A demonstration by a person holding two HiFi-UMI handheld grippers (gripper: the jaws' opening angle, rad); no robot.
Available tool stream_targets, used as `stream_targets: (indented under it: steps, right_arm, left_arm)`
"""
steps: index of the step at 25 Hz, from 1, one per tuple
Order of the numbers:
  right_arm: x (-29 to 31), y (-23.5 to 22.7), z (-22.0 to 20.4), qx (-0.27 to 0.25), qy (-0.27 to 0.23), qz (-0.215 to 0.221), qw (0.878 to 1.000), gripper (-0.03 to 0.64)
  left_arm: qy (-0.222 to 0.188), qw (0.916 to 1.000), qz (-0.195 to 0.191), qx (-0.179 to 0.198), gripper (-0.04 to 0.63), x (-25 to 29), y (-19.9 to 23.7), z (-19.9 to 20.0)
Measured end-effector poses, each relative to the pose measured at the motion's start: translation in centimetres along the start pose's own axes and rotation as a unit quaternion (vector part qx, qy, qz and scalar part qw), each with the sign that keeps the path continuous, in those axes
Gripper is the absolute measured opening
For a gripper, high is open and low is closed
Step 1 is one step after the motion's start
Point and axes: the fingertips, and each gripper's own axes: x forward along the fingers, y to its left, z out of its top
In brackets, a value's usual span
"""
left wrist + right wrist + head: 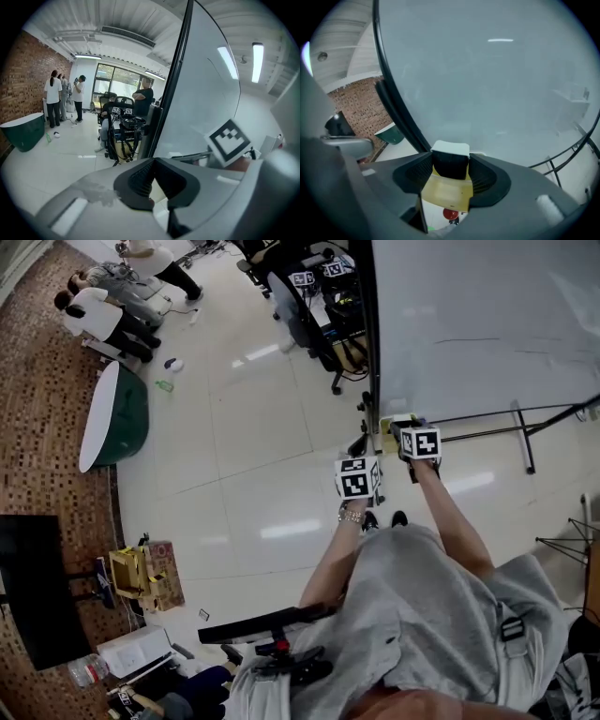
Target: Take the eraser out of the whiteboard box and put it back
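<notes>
My right gripper [451, 160] is shut on the eraser [450, 165], a black block with a white top, both pads against its sides. The eraser stands just over the yellow whiteboard box [445, 193], close to the whiteboard [487, 70]. In the head view the right gripper [407, 430] reaches to the box [388, 430] at the board's lower left corner. My left gripper [366, 467] hangs a little nearer and to the left. Its jaws [154, 161] are shut with nothing between them, and the board's edge [176, 79] lies ahead of it.
Black stand legs [525, 427] run along the floor under the whiteboard. An office chair loaded with gear [314, 320] stands left of the board. Several people [103, 306] and a green tub [117, 418] are at the far left. A small red thing [450, 214] shows below the box.
</notes>
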Motion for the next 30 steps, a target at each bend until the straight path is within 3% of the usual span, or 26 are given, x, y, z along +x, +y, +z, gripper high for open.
stream_targets:
  steps: [5, 8, 16, 20, 26, 27, 28, 30]
  right_arm:
    - [-7.5, 1.5, 3.1, -0.014, -0.062, 0.042, 0.997, 0.244]
    - [-9.9, 1.9, 3.1, -0.024, -0.070, 0.048, 0.996, 0.244]
    - [-3.6, -0.2, -2.8, -0.040, -0.004, 0.023, 0.999, 0.244]
    - [-0.9, -0.1, -5.5, -0.047, 0.034, 0.031, 0.998, 0.252]
    - [-3.7, 1.0, -3.8, -0.048, -0.017, 0.051, 0.997, 0.267]
    - [-4.5, 0.9, -3.5, -0.046, -0.031, 0.049, 0.997, 0.225]
    - [-5.3, 0.8, -3.4, -0.042, -0.045, 0.049, 0.997, 0.018]
    - [-6.2, 1.1, -3.8, -0.032, -0.054, 0.065, 0.996, 0.003]
  left_arm:
    - [0.003, 1.0000, -0.002, -0.004, 0.006, 0.9, -0.4, -0.2]
    - [0.004, 1.0000, -0.004, -0.005, 0.006, 1.3, -0.8, -0.4]
    - [0.009, 0.9999, -0.002, -0.005, 0.006, 1.5, -1.8, -1.0]
    - [0.009, 0.9999, 0.008, -0.008, 0.006, 1.1, -1.8, -1.3]
    - [0.020, 0.9995, 0.021, -0.015, 0.006, 0.9, -2.5, -2.7]
    - [0.024, 0.9994, 0.021, -0.016, 0.006, 0.9, -3.0, -3.2]
    - [0.028, 0.9993, 0.021, -0.016, 0.006, 0.9, -3.5, -3.7]
    - [0.036, 0.9990, 0.021, -0.015, 0.006, 0.7, -4.5, -4.8]
